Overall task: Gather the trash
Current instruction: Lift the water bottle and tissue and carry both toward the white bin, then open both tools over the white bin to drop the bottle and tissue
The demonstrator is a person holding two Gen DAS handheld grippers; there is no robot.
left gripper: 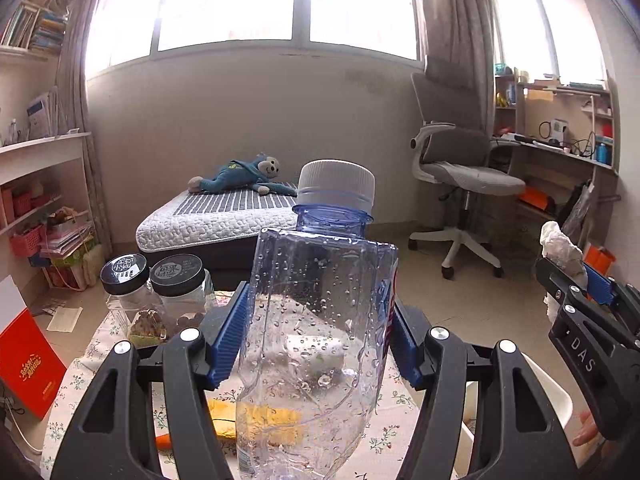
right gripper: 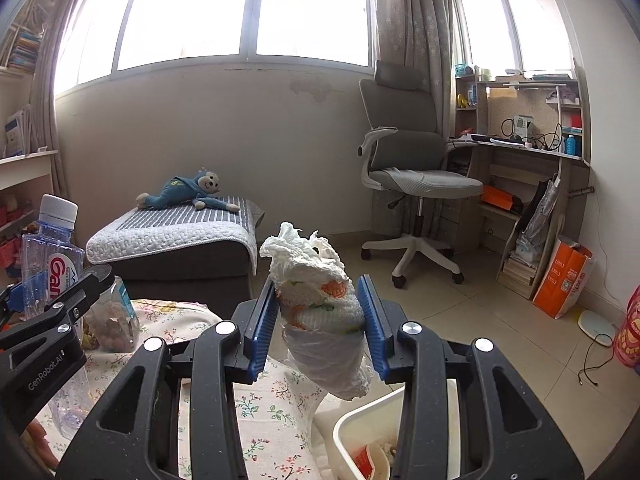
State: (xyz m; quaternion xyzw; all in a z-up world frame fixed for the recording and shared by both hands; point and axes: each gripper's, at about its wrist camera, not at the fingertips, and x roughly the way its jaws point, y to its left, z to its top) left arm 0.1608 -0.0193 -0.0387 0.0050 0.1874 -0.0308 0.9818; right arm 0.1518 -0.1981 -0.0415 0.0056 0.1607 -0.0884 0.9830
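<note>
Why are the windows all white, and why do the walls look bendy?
Left wrist view: daylight overexposes the big window, and the clear plastic bottle with a white cap shows droplets sharply. Right wrist view: same window glare; the fisheye lens curves the grey curtain and the edges, while the crumpled white paper wad stays crisp.

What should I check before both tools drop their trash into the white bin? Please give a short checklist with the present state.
1. Left tool holds the plastic bottle between its pads: ok.
2. Bottle cap is on: ok.
3. Right tool holds the crumpled tissue wad: ok.
4. White bin is below the right tool, open, already with some trash inside: ok.
5. Left tool is over the bin: not ok, the floral tablecloth is under it.
6. Room left in the bin for the bottle: cannot tell.
</note>
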